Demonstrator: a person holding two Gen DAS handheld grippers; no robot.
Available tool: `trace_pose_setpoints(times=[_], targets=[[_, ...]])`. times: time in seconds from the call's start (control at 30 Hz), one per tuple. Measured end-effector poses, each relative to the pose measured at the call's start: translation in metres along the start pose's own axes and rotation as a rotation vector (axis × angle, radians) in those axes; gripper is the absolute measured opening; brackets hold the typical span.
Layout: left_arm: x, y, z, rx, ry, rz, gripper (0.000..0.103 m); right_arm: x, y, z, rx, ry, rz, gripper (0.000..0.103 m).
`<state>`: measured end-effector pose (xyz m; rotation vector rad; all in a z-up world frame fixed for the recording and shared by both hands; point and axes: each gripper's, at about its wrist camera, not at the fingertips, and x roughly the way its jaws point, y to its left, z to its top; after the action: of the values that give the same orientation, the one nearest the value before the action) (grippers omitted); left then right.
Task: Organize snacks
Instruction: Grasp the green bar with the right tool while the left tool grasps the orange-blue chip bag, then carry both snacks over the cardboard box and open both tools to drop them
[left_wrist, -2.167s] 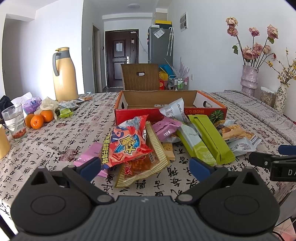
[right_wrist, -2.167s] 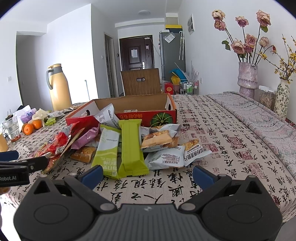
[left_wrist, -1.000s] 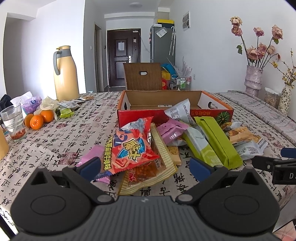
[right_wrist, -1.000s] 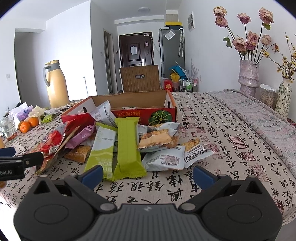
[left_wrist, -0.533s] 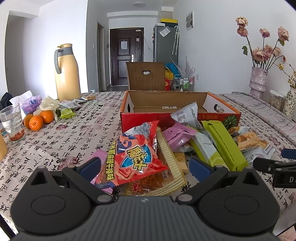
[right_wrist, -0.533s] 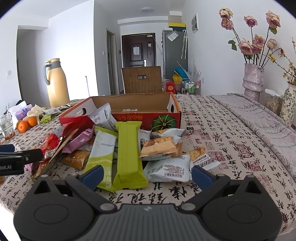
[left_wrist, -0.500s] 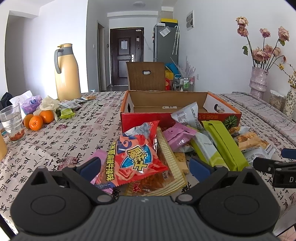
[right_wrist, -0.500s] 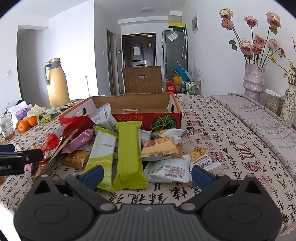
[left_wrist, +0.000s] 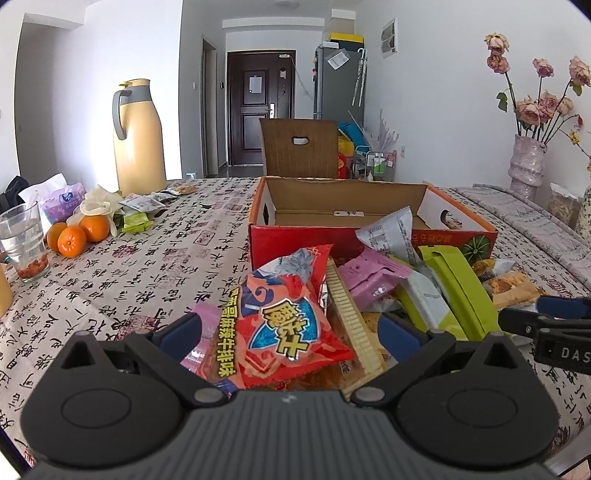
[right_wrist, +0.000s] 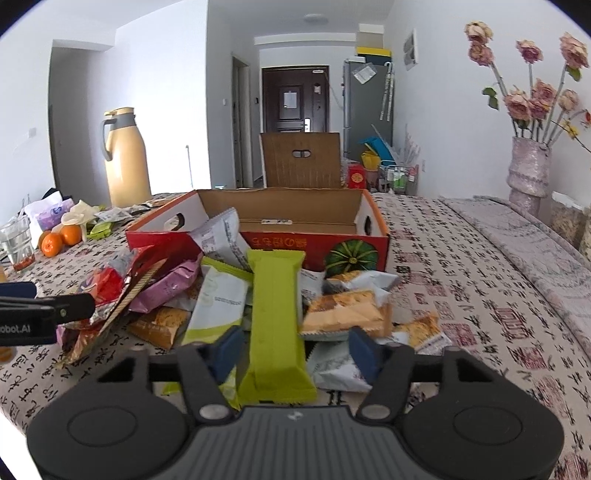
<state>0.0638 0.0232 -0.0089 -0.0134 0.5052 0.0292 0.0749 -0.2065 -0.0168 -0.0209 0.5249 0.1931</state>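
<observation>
Item one, the snack pile: we find it heaped on the patterned tablecloth (right_wrist: 461, 266) just in front of the near wall of the open red cardboard box (right_wrist: 317, 247). The box holds almost nothing we can make out.

Item two, the right gripper (right_wrist: 295, 350): our jaws are closing around the long lime-green packet (right_wrist: 275, 317), which lies lengthwise between them. The blue pads sit close beside it, and we see a gap on the right side, so no pinch yet. To its left lies a white-and-green packet (right_wrist: 218, 306); to its right an orange cracker pack (right_wrist: 347, 314).

Item three, the left gripper (left_wrist: 291, 336): our jaws stand spread wide, with the red chip bag (left_wrist: 288, 317) lying between them, untouched by the pads. A pink packet (left_wrist: 373, 277) sits farther right.

Item four, far left: oranges (left_wrist: 79, 234), a glass (left_wrist: 24, 240) and a yellow thermos jug (left_wrist: 136, 136).
</observation>
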Motion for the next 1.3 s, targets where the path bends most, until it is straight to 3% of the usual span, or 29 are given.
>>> trace_pose_setpoints(times=[0.23,0.8,1.3], targets=[[0.009,0.003,0.004,-0.01,0.012,0.009,0.103,0.021,0.008,0.009,-0.03,0.02,0.025,0.041],[0.031,0.012,0.012,-0.041,0.063,0.03,0.103,0.073,0.01,0.012,-0.022,0.122,0.025,0.039],[0.047,0.018,0.021,-0.071,0.132,0.022,0.103,0.052,0.011,0.009,-0.003,0.042,0.031,0.036]])
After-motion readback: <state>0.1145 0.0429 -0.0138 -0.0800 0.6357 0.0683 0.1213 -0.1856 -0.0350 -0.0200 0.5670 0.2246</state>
